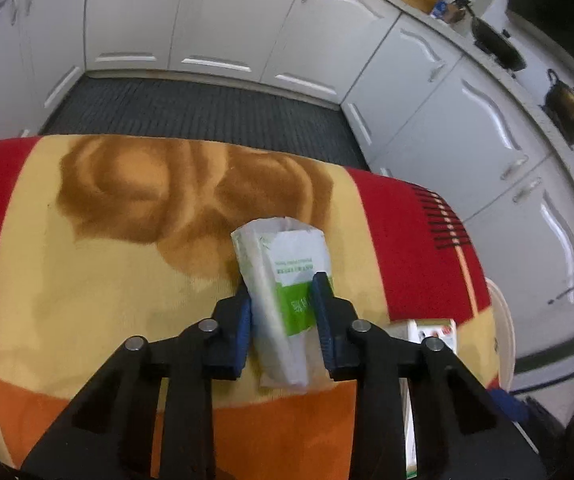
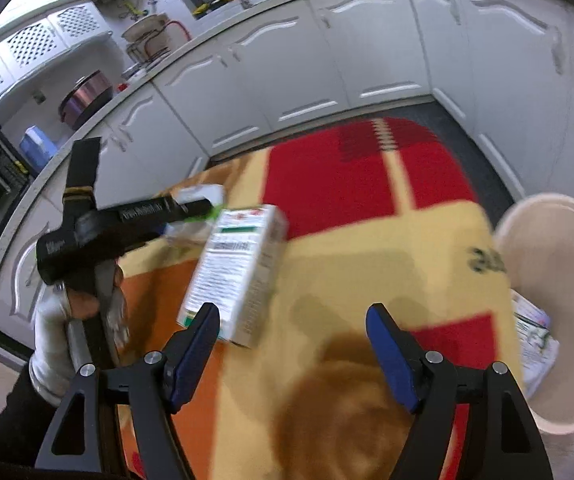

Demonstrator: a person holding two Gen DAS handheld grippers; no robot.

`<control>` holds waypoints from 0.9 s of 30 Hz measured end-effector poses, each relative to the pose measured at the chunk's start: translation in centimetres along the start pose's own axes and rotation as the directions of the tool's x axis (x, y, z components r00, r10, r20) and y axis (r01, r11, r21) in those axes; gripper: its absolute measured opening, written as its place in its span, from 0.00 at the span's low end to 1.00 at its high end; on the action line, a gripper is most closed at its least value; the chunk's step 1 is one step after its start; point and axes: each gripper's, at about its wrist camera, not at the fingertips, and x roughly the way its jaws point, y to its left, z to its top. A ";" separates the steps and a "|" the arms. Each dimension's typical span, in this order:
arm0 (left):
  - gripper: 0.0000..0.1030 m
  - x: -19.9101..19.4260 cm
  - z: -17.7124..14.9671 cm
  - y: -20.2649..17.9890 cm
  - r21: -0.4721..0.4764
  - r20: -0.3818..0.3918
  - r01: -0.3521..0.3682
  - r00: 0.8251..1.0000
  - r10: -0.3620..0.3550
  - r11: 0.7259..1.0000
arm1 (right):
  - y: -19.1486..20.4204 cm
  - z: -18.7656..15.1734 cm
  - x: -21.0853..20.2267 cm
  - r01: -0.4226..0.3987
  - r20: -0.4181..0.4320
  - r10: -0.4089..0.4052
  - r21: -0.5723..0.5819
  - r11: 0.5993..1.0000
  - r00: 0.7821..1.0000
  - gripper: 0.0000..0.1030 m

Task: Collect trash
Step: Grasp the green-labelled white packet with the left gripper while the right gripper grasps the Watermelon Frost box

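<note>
A crumpled white and green packet lies on the blanket-covered table. My left gripper is shut on it, blue pads pressed against both sides. In the right wrist view the left gripper reaches in from the left with the packet at its tip. A white carton box lies beside it, also visible as the box at the table's right edge. My right gripper hangs open above the blanket, nothing between its fingers, the box just ahead of its left finger.
A beige bin stands off the table's right edge with printed paper trash inside; its rim shows in the left wrist view. A person's hand holds the left gripper. White kitchen cabinets surround a dark floor mat.
</note>
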 end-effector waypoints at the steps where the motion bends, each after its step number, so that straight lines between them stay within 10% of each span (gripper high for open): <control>1: 0.18 -0.4 -0.2 0.2 0.001 -0.001 0.007 1.000 -0.007 1.000 | 0.9 0.4 0.6 -0.008 -0.001 0.008 -0.014 1.000 1.000 0.74; 8: 0.11 -4.2 -2.0 1.6 0.001 0.005 0.046 0.999 -0.046 0.999 | 4.8 2.0 6.4 0.015 -0.078 -0.020 -0.068 0.998 0.997 0.73; 10: 0.10 -5.3 -2.9 2.0 0.001 0.005 0.062 0.998 -0.062 0.998 | 4.9 1.9 7.6 0.040 -0.099 -0.046 -0.065 0.997 0.994 0.56; 27: 0.10 -8.8 -7.2 -1.3 0.052 0.001 0.133 0.991 -0.133 0.990 | 1.1 -0.9 -1.5 0.031 0.012 -0.030 -0.078 0.996 0.999 0.53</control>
